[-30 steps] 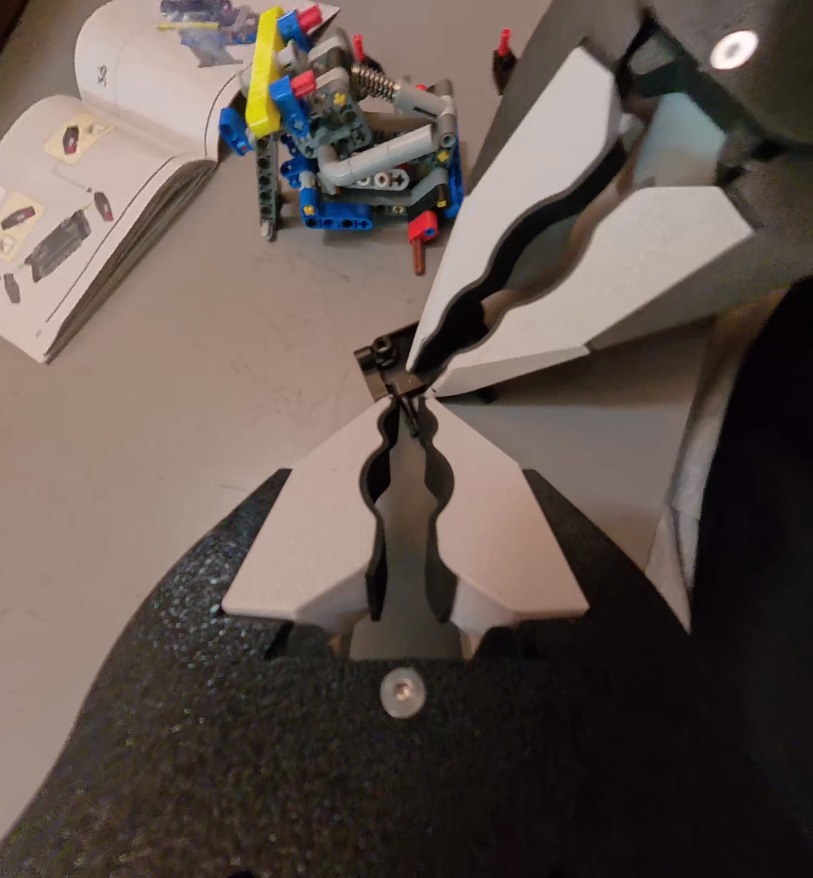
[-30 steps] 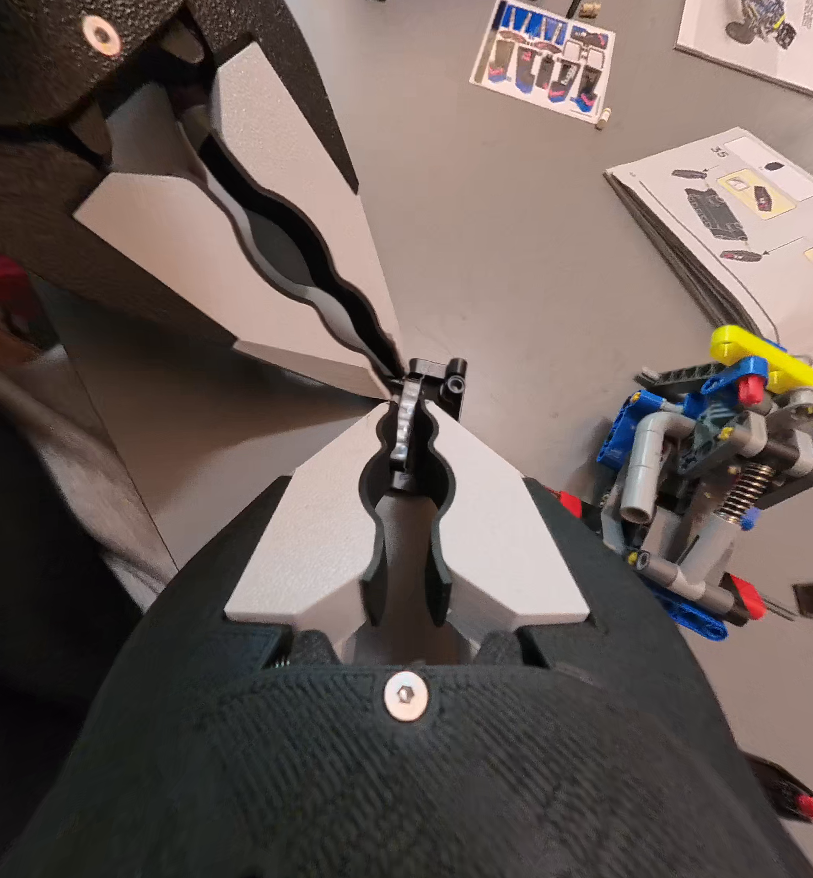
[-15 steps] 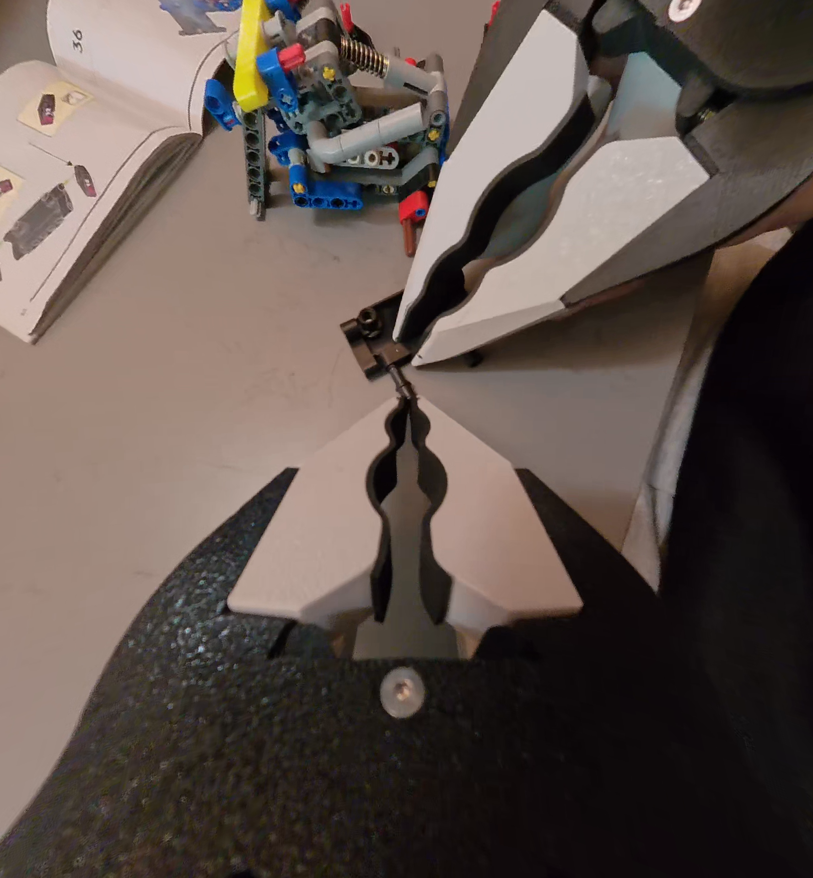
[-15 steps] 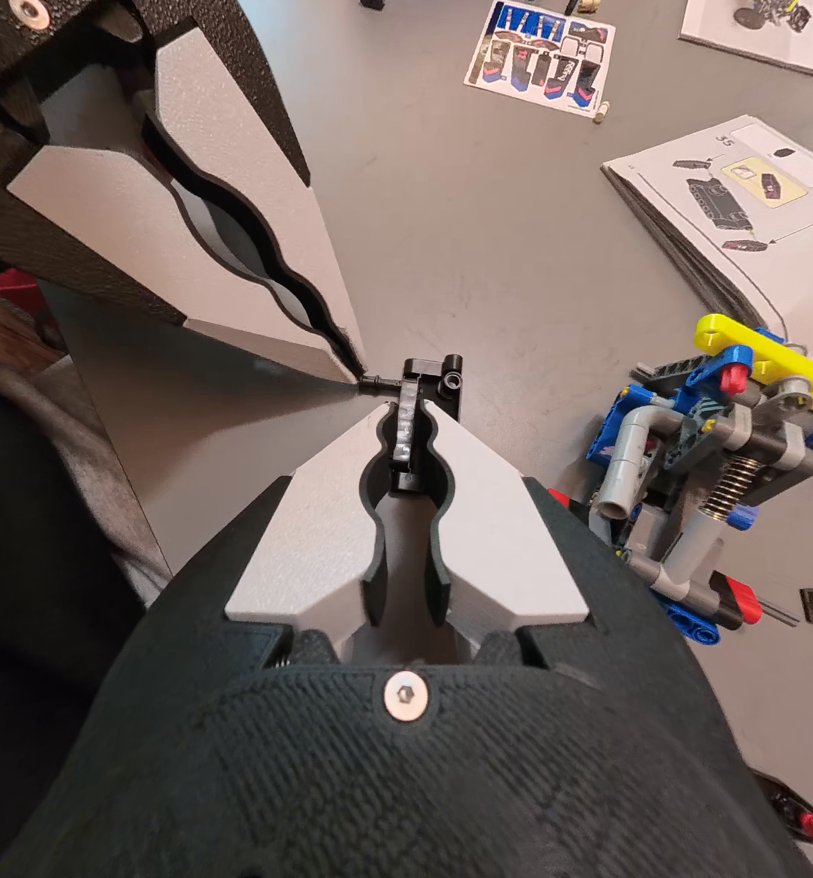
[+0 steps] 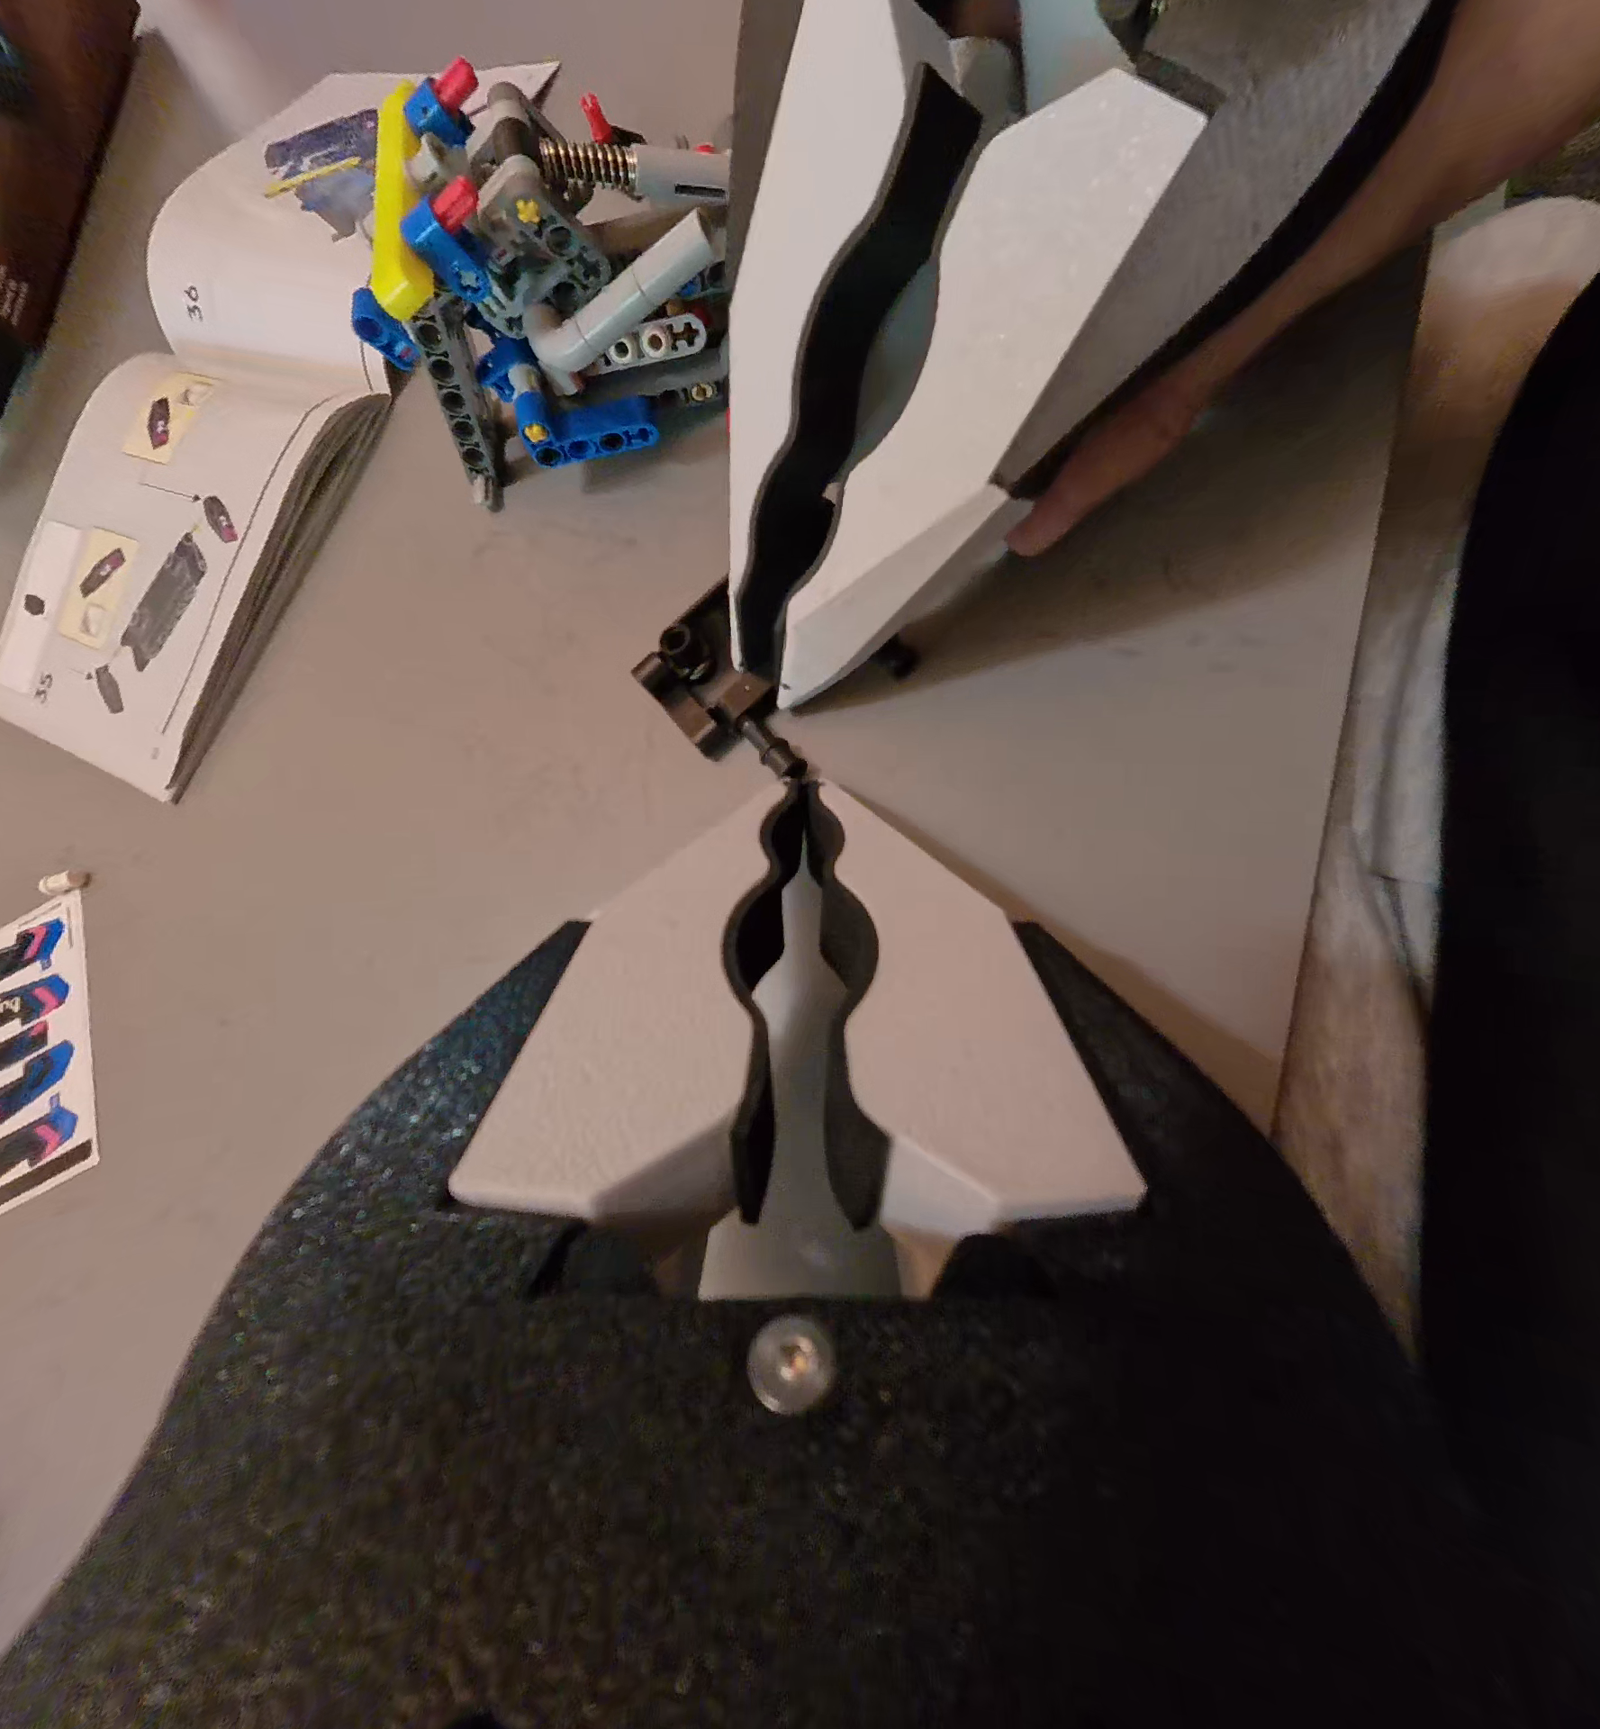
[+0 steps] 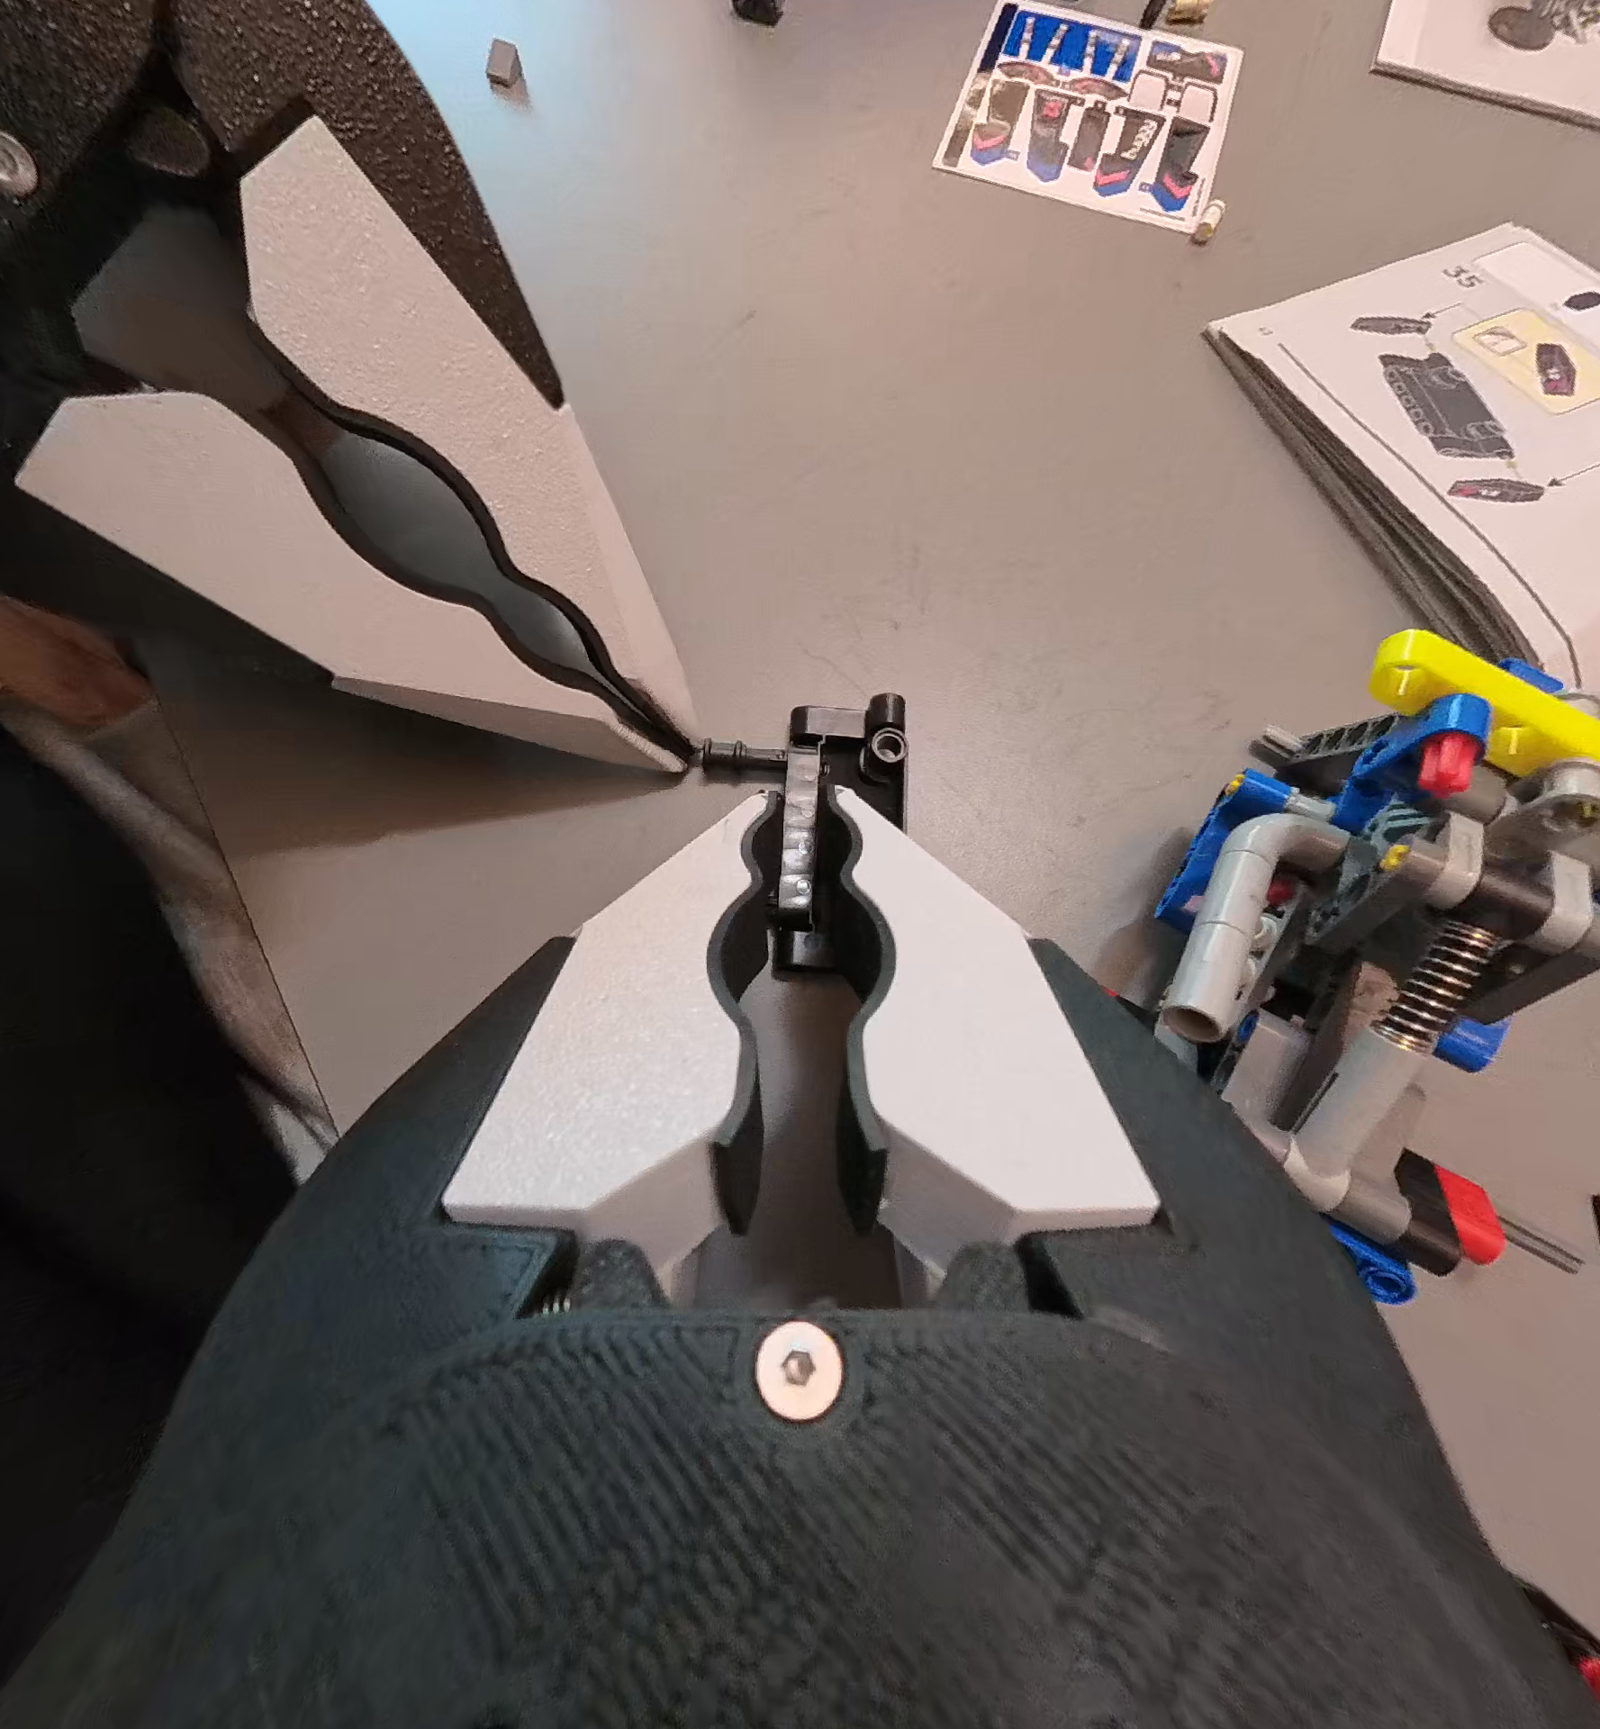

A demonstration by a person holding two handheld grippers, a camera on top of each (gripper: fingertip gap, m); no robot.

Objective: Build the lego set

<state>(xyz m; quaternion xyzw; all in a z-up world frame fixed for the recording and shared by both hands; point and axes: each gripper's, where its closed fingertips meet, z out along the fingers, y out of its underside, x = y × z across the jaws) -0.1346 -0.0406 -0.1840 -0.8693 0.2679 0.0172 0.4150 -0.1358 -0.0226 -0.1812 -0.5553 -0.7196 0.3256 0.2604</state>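
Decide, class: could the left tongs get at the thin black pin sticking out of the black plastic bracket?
Probably yes. The left tongs, shut, sit right at the tip of the thin black pin, with nothing between; the right tongs grip the black plastic bracket from another side.

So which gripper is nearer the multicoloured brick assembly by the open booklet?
Right. The right gripper sits beside the brick assembly; the left gripper is on its far side, farther away.
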